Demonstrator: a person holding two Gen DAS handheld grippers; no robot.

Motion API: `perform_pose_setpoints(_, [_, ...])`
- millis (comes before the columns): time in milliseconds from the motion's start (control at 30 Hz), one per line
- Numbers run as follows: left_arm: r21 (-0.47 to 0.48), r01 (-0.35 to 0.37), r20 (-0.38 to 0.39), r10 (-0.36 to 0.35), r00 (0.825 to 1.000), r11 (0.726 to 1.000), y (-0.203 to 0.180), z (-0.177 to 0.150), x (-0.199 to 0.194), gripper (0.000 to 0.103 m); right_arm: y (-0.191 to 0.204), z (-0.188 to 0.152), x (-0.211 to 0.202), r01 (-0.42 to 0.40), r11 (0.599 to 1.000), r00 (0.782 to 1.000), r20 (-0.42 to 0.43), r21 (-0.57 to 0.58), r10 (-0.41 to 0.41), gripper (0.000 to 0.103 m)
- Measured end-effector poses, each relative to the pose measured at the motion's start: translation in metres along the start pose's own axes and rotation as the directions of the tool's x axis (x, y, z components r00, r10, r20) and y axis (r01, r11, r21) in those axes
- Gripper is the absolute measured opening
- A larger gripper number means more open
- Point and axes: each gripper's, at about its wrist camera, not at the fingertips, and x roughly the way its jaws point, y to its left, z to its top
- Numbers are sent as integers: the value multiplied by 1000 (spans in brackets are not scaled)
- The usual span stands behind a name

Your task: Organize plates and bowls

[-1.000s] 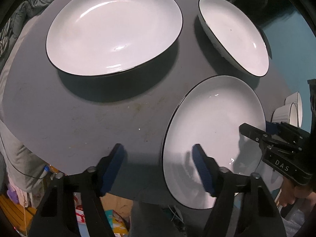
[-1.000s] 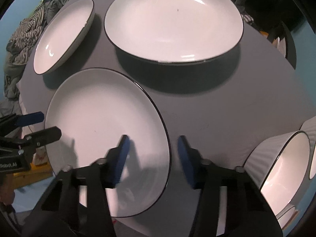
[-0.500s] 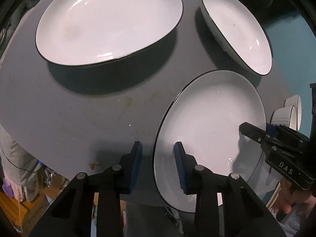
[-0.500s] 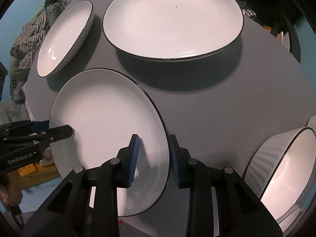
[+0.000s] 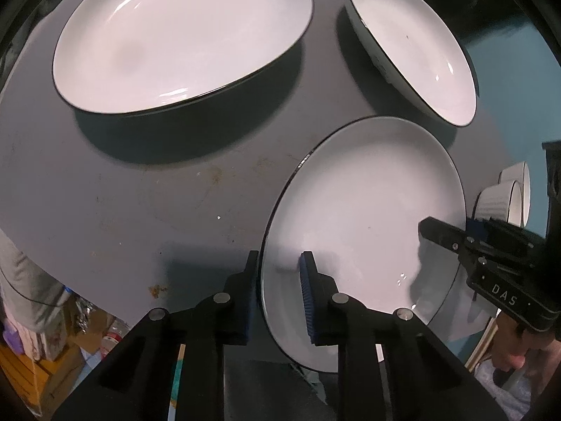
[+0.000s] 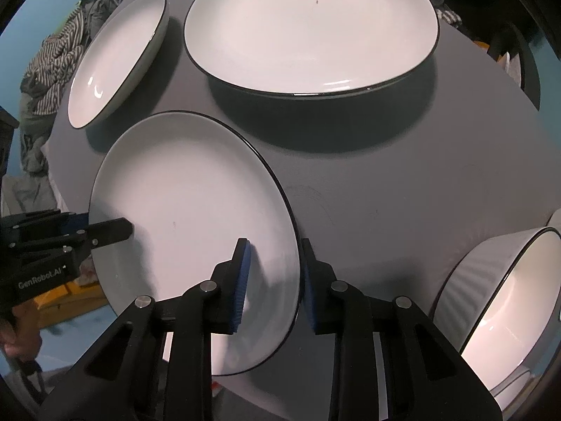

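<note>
Now both grippers' fingers point(image 5: 308, 291) astride plate point(image 5: 361, 217) rim

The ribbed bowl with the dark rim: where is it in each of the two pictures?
Left wrist view: the ribbed bowl is small at the right edge, just past the near plate, behind the right gripper.
Right wrist view: it is large at the lower right, on the table's edge.
Shared landmark: the near plate, with both grippers at opposite rims.
</note>
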Motion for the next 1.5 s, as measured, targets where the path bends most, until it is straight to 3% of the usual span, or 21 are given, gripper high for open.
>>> perform_pose_setpoints(133, [-47, 35, 18, -34, 999, 998, 18, -1, -6, 18, -1, 2, 2, -16, 1000, 1000, -11, 9, 16, 24])
perform_pose_setpoints(233, [-32, 20, 23, -19, 1000, 999, -3, 3, -2, 18, -3, 3, 4, -29, 999, 1000, -11, 25, 29, 22])
perform_pose_setpoints(600, [-14, 5, 1, -5, 1000, 1000, 2, 8, -2, 18, -6, 4, 7, -63, 995, 998, -22, 77, 65, 20])
perform_pose_setpoints(767, [4, -5, -12, 5, 1000, 1000, -18, 13, 7, 18, -16, 3, 5, -85, 990, 996, -31, 114, 89, 19])
perform_pose_setpoints(1500, [20, 21, -17, -21, 1000, 1000, -33, 23, 1, 18, -22, 5, -4, -82, 983, 996, -17, 162, 86, 19])
